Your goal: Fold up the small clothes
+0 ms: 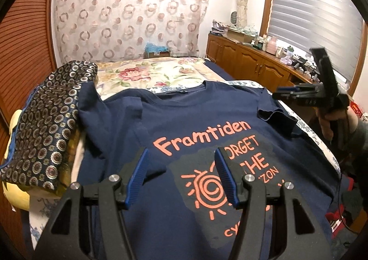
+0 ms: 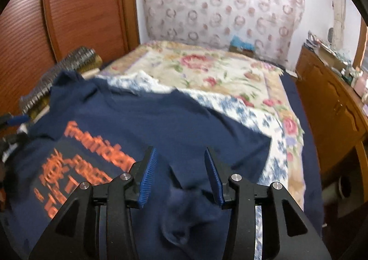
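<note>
In the left wrist view, your left gripper [image 1: 181, 169] hangs spread above the navy T-shirt [image 1: 195, 122], which lies flat on the bed [image 1: 147, 73], pinching nothing. In the right wrist view, your right gripper [image 2: 180, 172] is spread too; a bunched sleeve [image 2: 184, 211] lies loose between its pads.

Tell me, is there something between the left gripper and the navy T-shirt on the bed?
Nothing visible. The left gripper hangs open directly above the T-shirt, with only air between its blue pads and the printed front.
</note>
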Available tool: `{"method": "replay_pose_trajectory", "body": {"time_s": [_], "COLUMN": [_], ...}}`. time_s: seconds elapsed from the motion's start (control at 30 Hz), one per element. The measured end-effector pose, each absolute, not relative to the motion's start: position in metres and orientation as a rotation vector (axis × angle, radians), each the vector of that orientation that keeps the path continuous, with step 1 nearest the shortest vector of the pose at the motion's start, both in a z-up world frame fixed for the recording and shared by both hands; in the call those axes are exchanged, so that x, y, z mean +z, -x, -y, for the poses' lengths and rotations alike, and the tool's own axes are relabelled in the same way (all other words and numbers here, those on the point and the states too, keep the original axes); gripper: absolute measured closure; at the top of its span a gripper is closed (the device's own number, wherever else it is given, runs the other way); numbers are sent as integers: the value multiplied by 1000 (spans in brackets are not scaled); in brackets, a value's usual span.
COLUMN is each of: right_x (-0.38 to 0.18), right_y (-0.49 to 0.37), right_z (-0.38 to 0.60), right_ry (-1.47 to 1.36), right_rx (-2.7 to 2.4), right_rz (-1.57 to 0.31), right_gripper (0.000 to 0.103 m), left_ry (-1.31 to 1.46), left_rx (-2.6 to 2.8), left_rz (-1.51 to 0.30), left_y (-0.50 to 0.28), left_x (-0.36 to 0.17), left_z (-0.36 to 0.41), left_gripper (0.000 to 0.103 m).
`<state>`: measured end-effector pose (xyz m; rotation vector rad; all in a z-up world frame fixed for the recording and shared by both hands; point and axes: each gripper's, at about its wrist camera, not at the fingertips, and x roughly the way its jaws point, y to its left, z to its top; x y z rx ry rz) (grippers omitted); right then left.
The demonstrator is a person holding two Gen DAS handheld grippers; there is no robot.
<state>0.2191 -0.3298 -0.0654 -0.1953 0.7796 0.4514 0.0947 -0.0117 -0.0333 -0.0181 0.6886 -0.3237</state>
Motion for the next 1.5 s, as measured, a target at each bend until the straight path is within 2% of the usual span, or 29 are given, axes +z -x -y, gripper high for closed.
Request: {"method": "replay_pose_trajectory", "body": {"time_s": [0.23, 0.27, 0.3, 0.37, 0.5, 0.67, 0.73, 0.77, 0.8, 1.1, 1.3, 1.4, 1.5], "right_x": [-102, -107, -111, -111, -94, -72, -67, -66, -65, -68, -89, -100, -106], "right_y": [-243, -247, -251, -256, -266, -280, -283, -282, -280, -252, -267, -279, -284], "right_z": [315, 310, 306, 300, 297, 289, 286, 285, 284, 310, 332, 340, 345], "right_ry": [230, 259, 288, 306, 236, 108, 69, 69, 84, 155, 157, 143, 141], "right_rx": [479, 465, 448, 452, 480, 513, 527, 530, 518, 480, 417, 400, 393], "right_rz": [-914, -926, -932, -925, -890, -853, -855, -853, -844, -804, -835, -851, -858], "right_gripper": [60, 63, 80, 97, 100, 100, 87, 69, 62, 61, 61, 61, 61], "left_ry": [3, 1, -1, -1, 3, 3, 7, 8, 8, 7, 6, 9, -3], "left_rx": [-335, -335, -333, -328, -323, -316, -315, -313, -313, -274, -275, -256, -218], "left_rz": [-704, -705, -708, -710, -714, -718, -720, -720, -720, -679, -661, -680, -692], "left_y": [-92, -92, -91, -91, -88, -86, -85, -84, -84, -88, -113, -131, -149], "left_x": [-39, -39, -40, -41, -41, -42, -42, -42, -41, -28, -14, -12, -10], "left_z": [21, 21, 21, 20, 16, 10, 8, 6, 6, -11, -36, -49, -61], "left_gripper": [45, 45, 45, 45, 45, 45, 45, 45, 45, 45, 45, 51, 54]}}
